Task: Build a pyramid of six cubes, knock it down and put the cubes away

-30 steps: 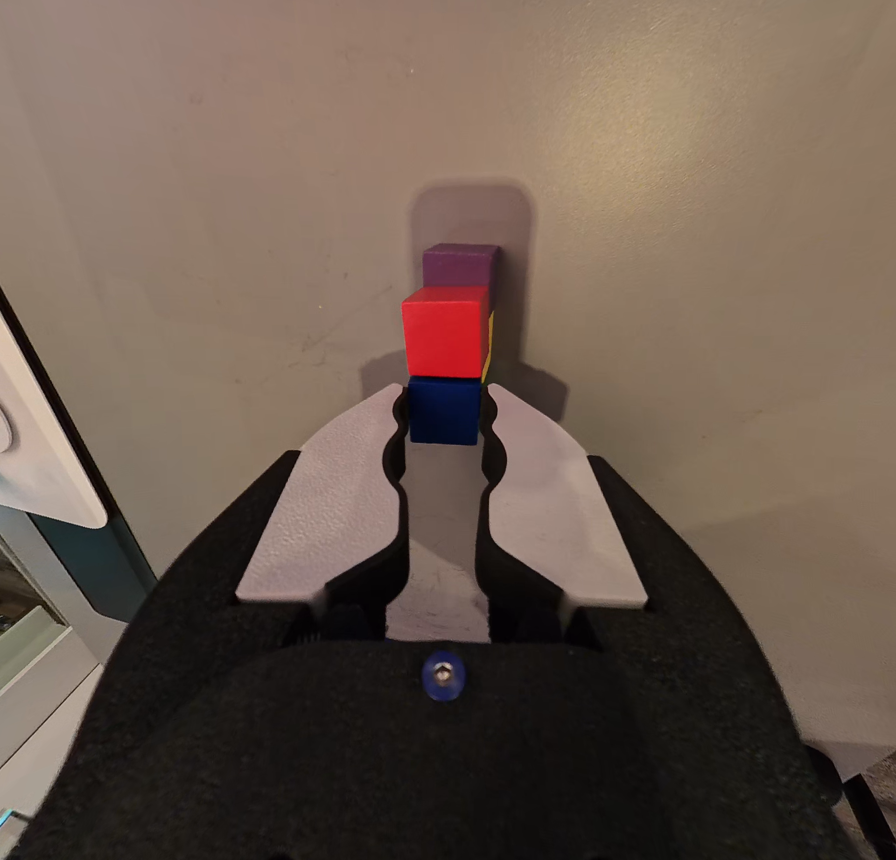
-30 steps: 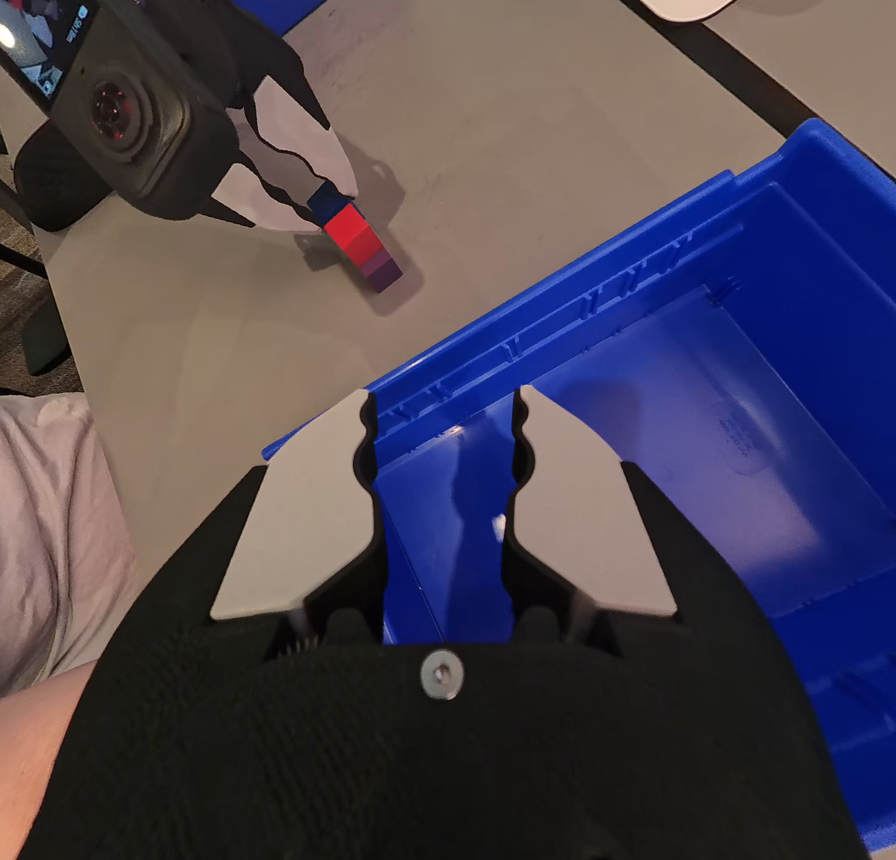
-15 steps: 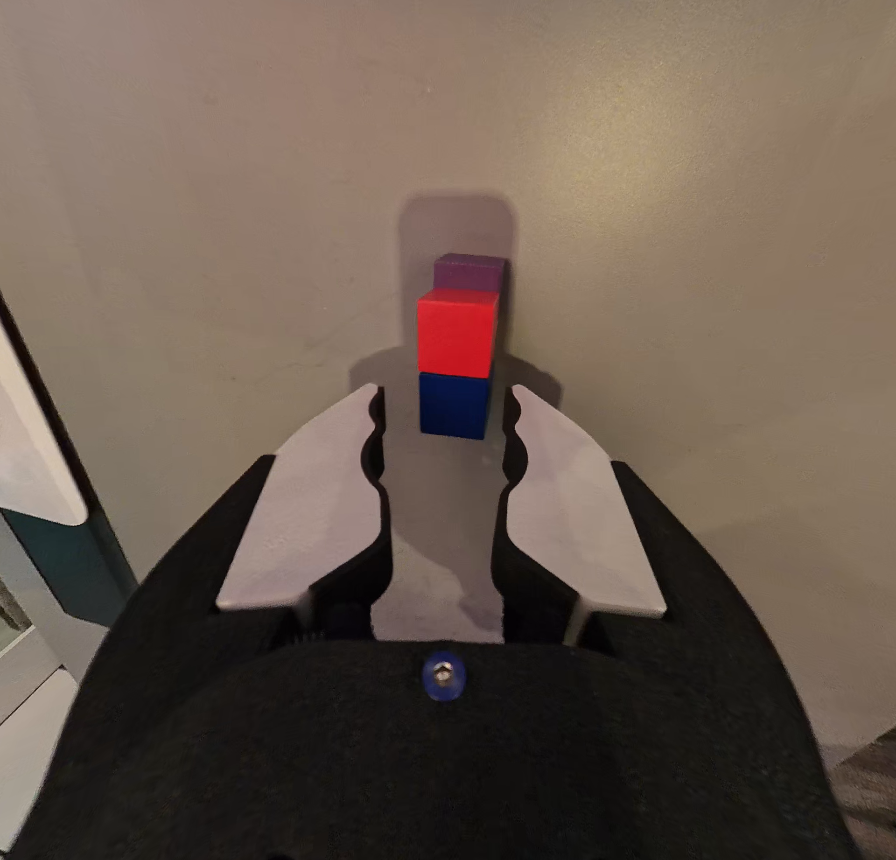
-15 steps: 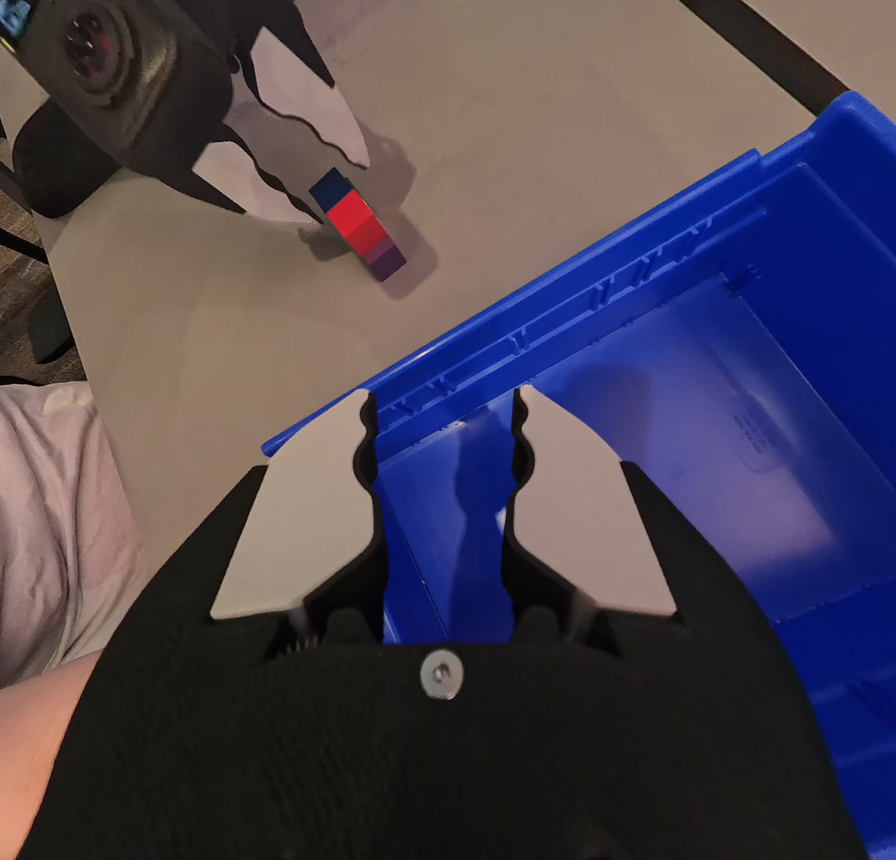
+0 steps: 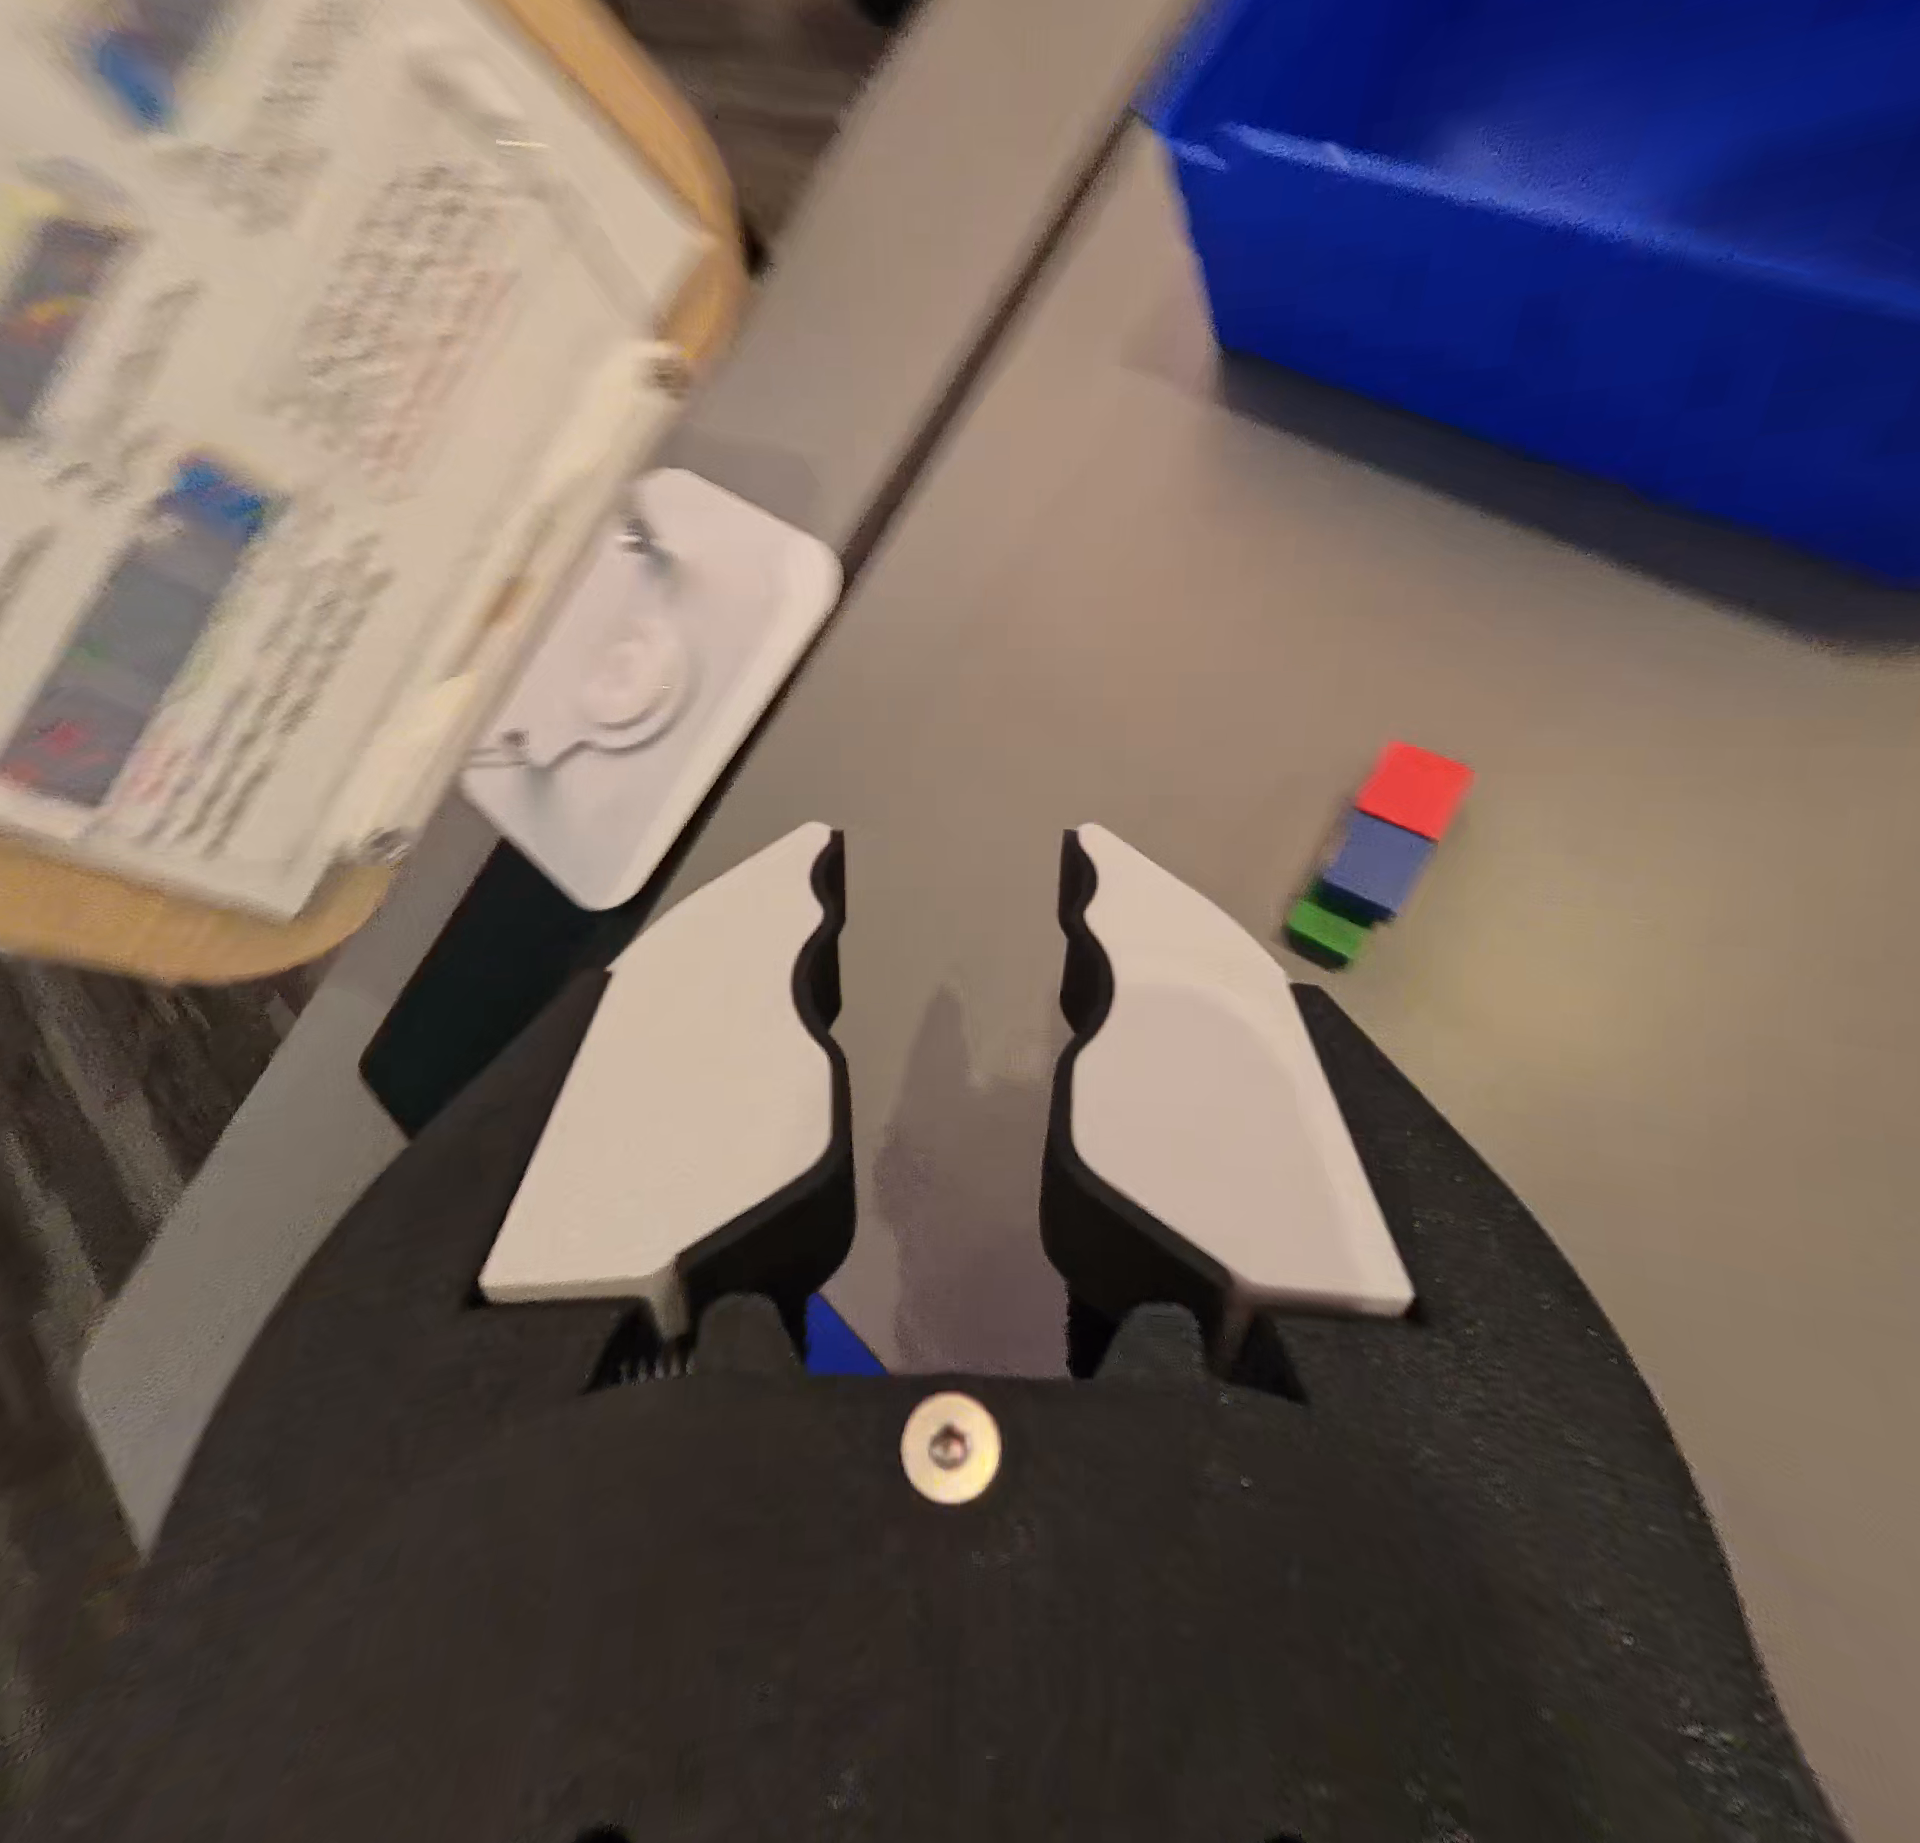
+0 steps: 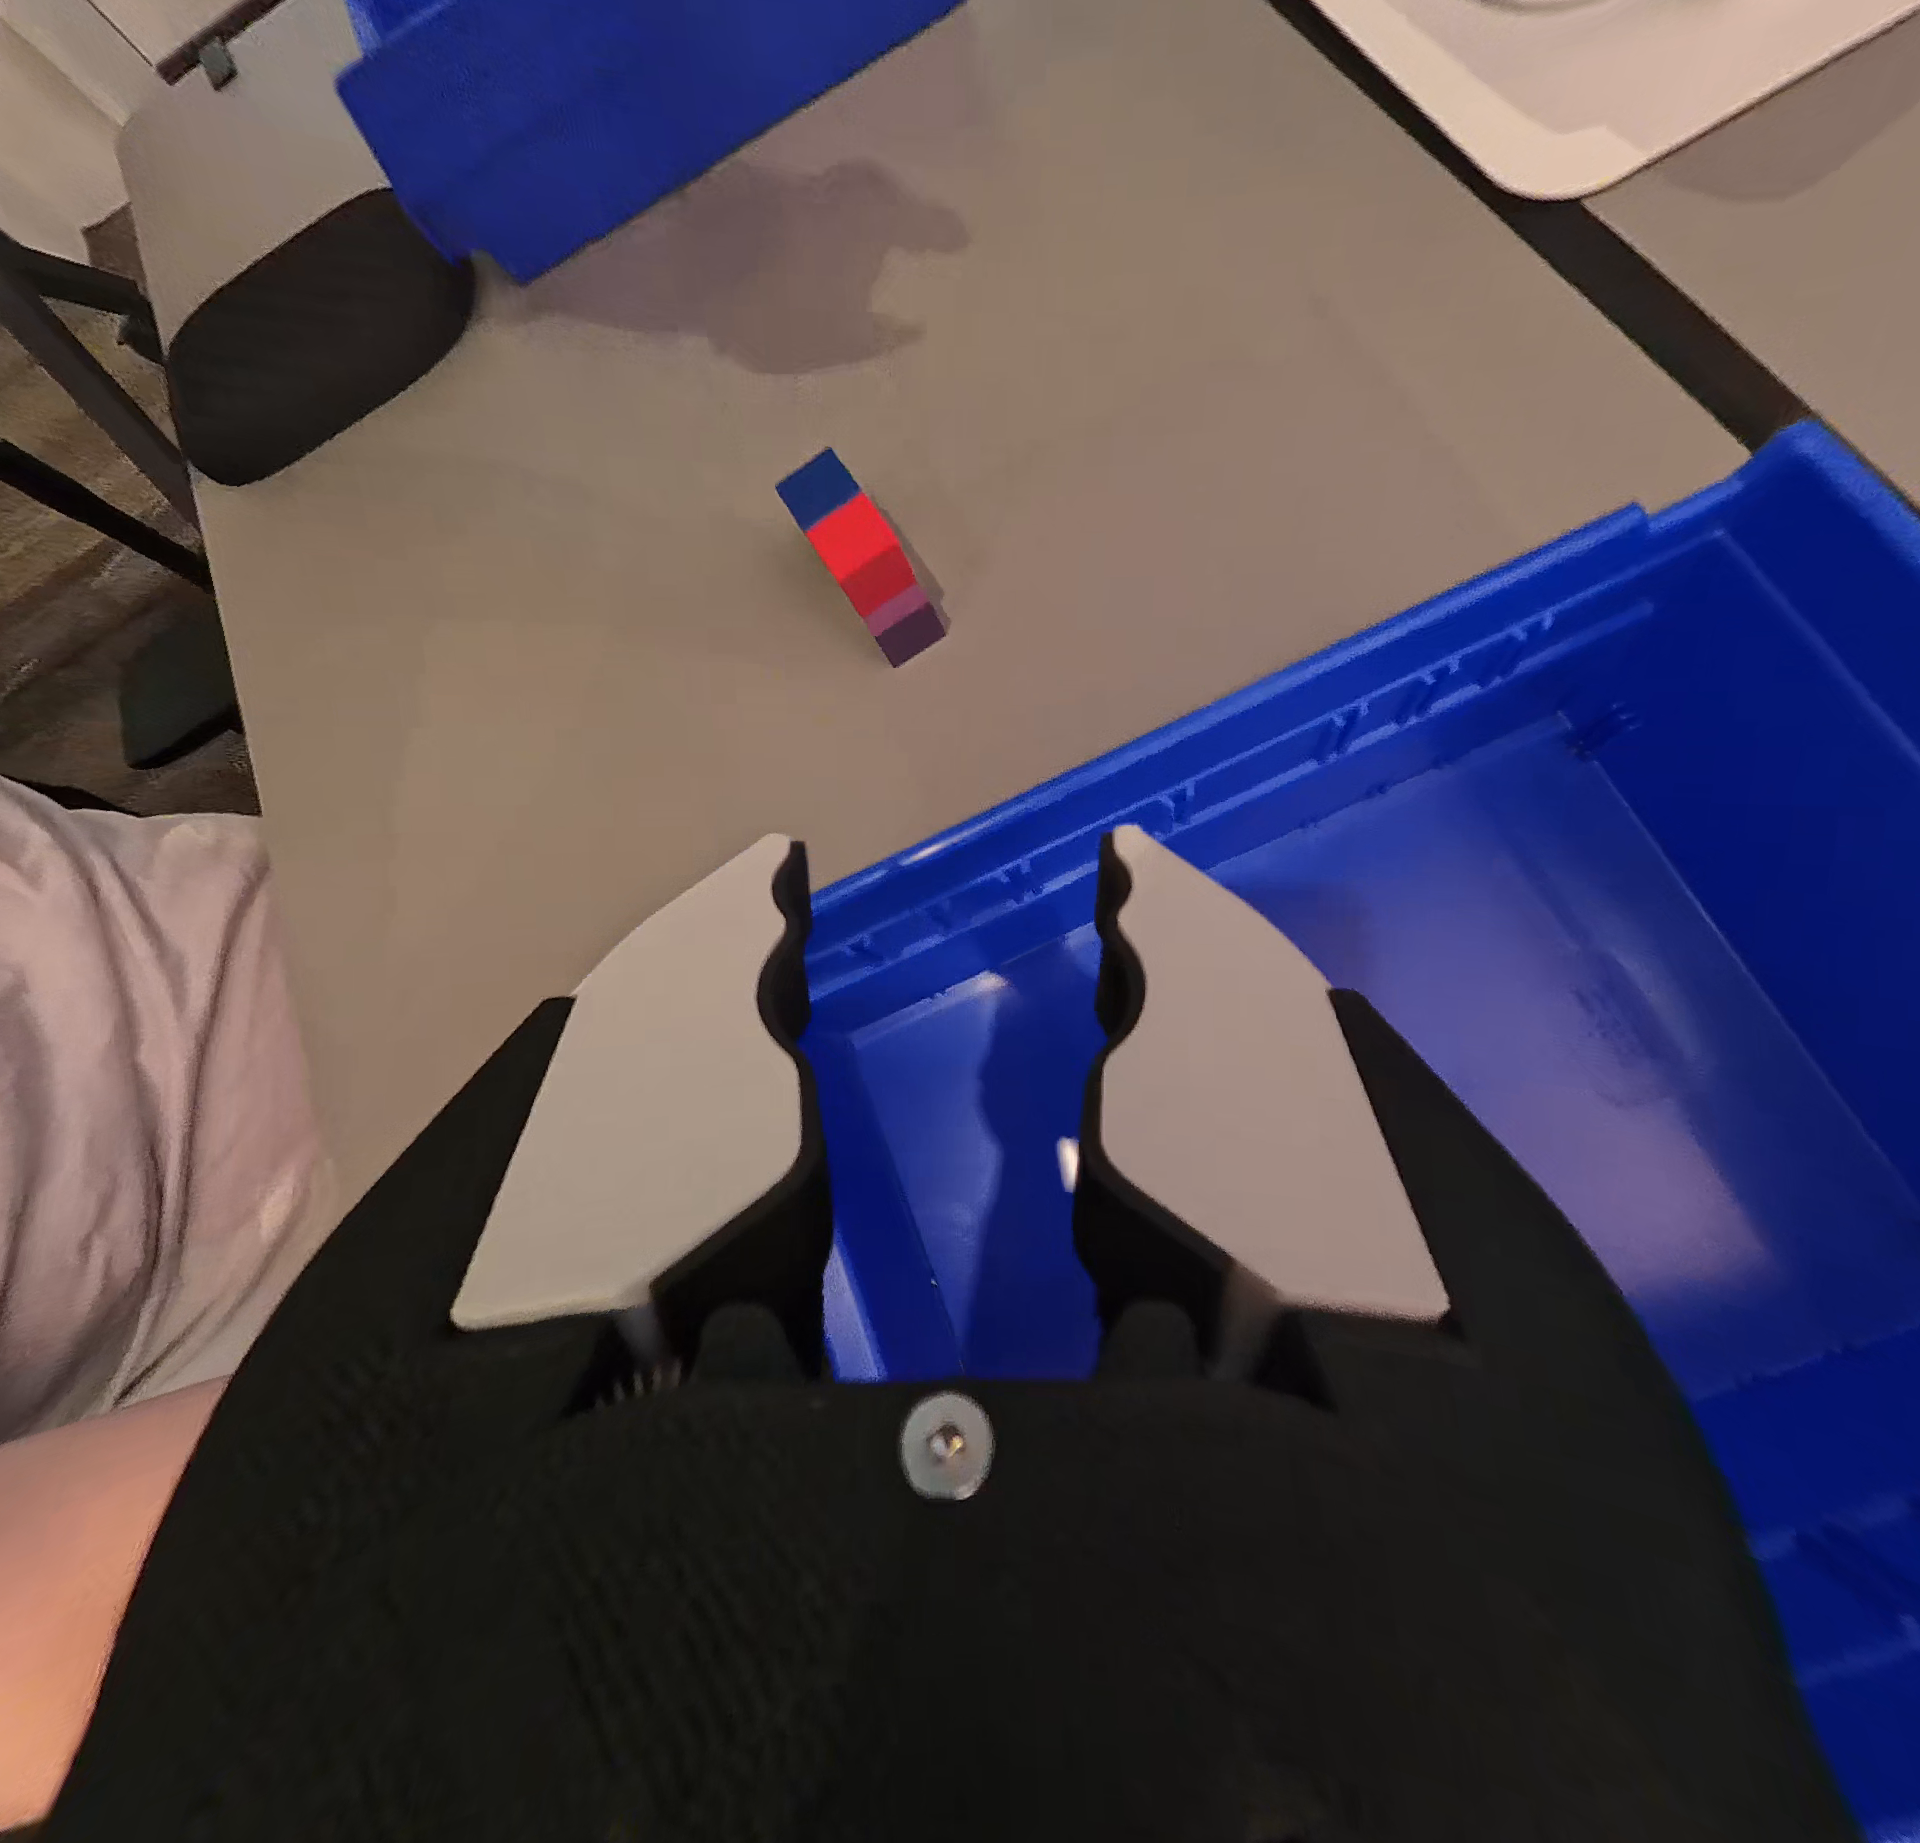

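1. We have pulled our left gripper (image 5: 951,837) off the cube stack (image 6: 860,555), jaws apart, empty.
2. Right gripper (image 6: 951,843) stays spread over the blue bin (image 6: 1558,962).
3. Stack stands frame centre; we judge the pyramid unfinished.

1. Bare table (image 6: 1195,359) rings the cube stack (image 6: 860,557) on every side.
2. The near blue bin (image 6: 1226,785) walls off the side nearest the right gripper (image 6: 945,874) (jaws apart, over the bin's rim).
3. A second blue bin (image 6: 644,79) stands well beyond the stack, with open tabletop between.
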A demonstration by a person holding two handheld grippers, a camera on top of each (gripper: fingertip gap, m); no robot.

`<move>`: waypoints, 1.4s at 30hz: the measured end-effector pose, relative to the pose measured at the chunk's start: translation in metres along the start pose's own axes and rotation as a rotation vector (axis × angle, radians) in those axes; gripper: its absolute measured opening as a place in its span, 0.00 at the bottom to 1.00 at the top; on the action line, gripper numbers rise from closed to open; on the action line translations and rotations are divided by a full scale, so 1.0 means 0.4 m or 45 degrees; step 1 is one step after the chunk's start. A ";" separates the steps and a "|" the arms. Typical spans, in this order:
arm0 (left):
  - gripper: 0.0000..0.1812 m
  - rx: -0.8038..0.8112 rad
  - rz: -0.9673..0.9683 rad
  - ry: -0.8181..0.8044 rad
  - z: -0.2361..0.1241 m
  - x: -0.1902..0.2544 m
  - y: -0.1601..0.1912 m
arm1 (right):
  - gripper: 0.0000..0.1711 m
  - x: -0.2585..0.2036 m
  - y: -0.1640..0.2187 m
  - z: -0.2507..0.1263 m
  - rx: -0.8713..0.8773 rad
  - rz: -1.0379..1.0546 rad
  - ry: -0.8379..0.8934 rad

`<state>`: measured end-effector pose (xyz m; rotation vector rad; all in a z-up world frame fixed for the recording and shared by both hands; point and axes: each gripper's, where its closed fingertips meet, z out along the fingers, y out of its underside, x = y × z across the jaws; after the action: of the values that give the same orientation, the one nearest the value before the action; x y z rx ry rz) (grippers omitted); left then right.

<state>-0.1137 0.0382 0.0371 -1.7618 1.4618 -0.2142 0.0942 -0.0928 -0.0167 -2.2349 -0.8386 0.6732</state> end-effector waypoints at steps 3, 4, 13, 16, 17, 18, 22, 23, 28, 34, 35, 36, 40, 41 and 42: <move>0.23 0.172 -0.292 -0.026 -0.071 -0.127 0.034 | 0.32 -0.028 -0.022 -0.015 0.041 -0.058 -0.006; 0.23 0.203 -0.367 -0.016 -0.091 -0.162 0.055 | 0.32 -0.036 -0.028 -0.020 0.054 -0.076 -0.006; 0.22 0.281 -0.761 -0.112 -0.193 -0.406 0.313 | 0.31 -0.066 -0.058 -0.030 0.117 -0.152 -0.021; 0.22 0.215 -0.918 0.039 -0.161 -0.399 0.389 | 0.31 -0.055 -0.052 -0.017 0.090 -0.131 -0.015; 0.23 0.166 -0.921 0.024 -0.149 -0.403 0.421 | 0.31 -0.052 -0.050 -0.013 0.082 -0.126 -0.016; 0.23 0.114 -0.902 -0.011 -0.136 -0.409 0.452 | 0.31 -0.049 -0.048 -0.009 0.076 -0.121 -0.016; 0.23 -0.143 -0.797 -0.029 -0.066 -0.379 0.555 | 0.31 -0.040 -0.042 0.006 0.047 -0.099 -0.017; 0.22 -0.195 -0.787 -0.009 -0.046 -0.360 0.572 | 0.31 -0.039 -0.040 0.009 0.041 -0.097 -0.019; 0.31 -0.407 -0.859 -0.039 0.048 -0.282 0.636 | 0.31 -0.025 -0.027 0.021 -0.005 -0.070 0.004; 0.35 -0.584 -0.810 -0.118 0.112 -0.248 0.679 | 0.31 -0.019 -0.017 0.030 -0.039 -0.059 0.012; 0.34 -0.600 -0.805 -0.126 0.117 -0.248 0.684 | 0.31 -0.019 -0.015 0.030 -0.043 -0.058 0.013; 0.32 -0.606 -0.807 -0.123 0.123 -0.247 0.686 | 0.31 -0.018 -0.014 0.030 -0.045 -0.057 0.013; 0.26 -0.618 -0.841 -0.095 0.137 -0.242 0.692 | 0.31 -0.020 -0.015 0.027 -0.037 -0.059 0.007; 0.24 -0.613 -0.853 -0.099 0.138 -0.245 0.693 | 0.31 -0.021 -0.015 0.026 -0.036 -0.059 0.006; 0.24 -0.609 -0.860 -0.096 0.139 -0.247 0.693 | 0.31 -0.021 -0.014 0.025 -0.035 -0.061 0.005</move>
<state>-0.3174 0.1537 -0.1500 -2.5879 0.8535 -0.1441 0.0800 -0.0915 -0.0172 -2.2326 -0.9013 0.6386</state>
